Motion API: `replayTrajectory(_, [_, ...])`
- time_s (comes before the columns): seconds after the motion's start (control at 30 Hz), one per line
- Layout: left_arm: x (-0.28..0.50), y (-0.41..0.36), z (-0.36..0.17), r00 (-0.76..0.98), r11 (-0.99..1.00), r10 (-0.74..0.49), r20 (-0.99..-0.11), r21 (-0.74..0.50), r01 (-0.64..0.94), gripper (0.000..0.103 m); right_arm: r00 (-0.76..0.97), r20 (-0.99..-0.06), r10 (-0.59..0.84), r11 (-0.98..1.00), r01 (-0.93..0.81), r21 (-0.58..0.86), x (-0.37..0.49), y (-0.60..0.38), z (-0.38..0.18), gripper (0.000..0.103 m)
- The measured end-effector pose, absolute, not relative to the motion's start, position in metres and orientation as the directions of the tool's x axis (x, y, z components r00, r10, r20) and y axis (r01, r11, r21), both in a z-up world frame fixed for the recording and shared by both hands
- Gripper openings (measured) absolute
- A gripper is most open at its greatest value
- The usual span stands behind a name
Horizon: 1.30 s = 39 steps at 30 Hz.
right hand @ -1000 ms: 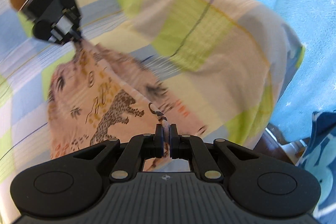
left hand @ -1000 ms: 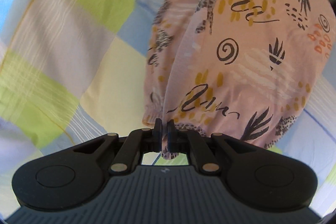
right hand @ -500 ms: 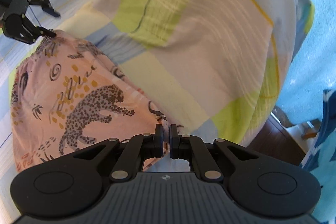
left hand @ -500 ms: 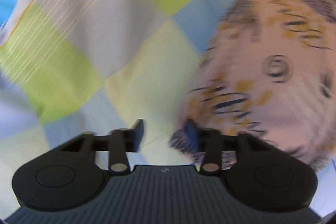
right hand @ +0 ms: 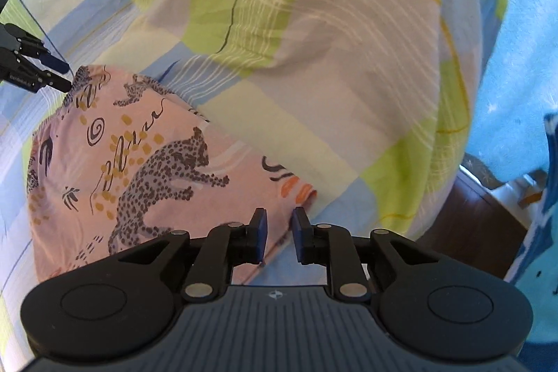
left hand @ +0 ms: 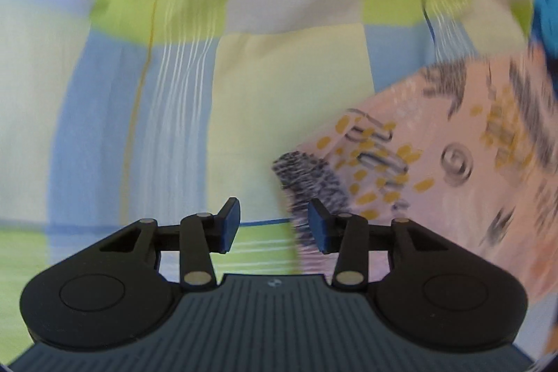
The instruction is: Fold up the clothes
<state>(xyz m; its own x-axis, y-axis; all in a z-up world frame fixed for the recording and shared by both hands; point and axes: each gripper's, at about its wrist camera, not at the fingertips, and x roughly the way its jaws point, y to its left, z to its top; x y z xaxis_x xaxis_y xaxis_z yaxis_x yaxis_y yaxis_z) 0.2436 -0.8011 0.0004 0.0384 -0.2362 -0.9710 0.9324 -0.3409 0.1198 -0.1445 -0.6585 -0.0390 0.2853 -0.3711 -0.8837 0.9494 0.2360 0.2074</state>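
Clearly both tools had let go: the left gripper (left hand: 273,225) gaped wide and empty, the right gripper (right hand: 279,237) stood partly open, holding nothing. The pink garment (right hand: 139,162) lay flat on the checked bedding (right hand: 314,58), so lifting straight away would best spare the fold.

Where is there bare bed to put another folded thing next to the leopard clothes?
Bare checked bedsheet lies past the pink leopard garment, up to the pillow, which fills the middle. In the left wrist view, sheet left of the garment is free too. The left gripper crowds the garment's far corner; the right gripper crowds its near edge.
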Motion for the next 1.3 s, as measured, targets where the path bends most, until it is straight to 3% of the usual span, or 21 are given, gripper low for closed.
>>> replayTrajectory(0.27, [0.235, -0.785, -0.003, 0.248, -0.309, -0.298, -0.922, 0.339, 0.889, 0.035, 0.142, -0.908, -0.393, 0.251, 0.967, 0.043, -0.147, -0.66, -0.035, 0.02])
replayTrajectory(0.5, [0.227, -0.737, 0.022, 0.21, -0.247, -0.352, -0.912, 0.307, 0.919, 0.035, 0.226, -0.902, -0.368, 0.331, 0.938, 0.1, -0.14, -0.638, -0.008, 0.021])
replayTrajectory(0.83, [0.187, -0.588, 0.029, 0.057, -0.169, -0.405, -0.913, 0.136, 0.976, 0.037, 0.272, -0.915, -0.299, 0.604, 0.796, 0.039, -0.046, -0.512, 0.03, 0.029])
replayTrajectory(1.1, [0.162, -0.476, 0.026, -0.075, 0.013, -0.414, -0.907, -0.088, 0.996, 0.039, 0.122, -0.958, -0.259, 0.819, 0.554, -0.151, 0.022, -0.447, -0.004, 0.036])
replayTrajectory(1.3, [0.127, -0.427, 0.006, -0.109, 0.139, -0.419, -0.902, -0.182, 0.973, 0.039, 0.1, -0.963, -0.25, 0.893, 0.409, -0.189, 0.039, -0.451, -0.039, 0.038])
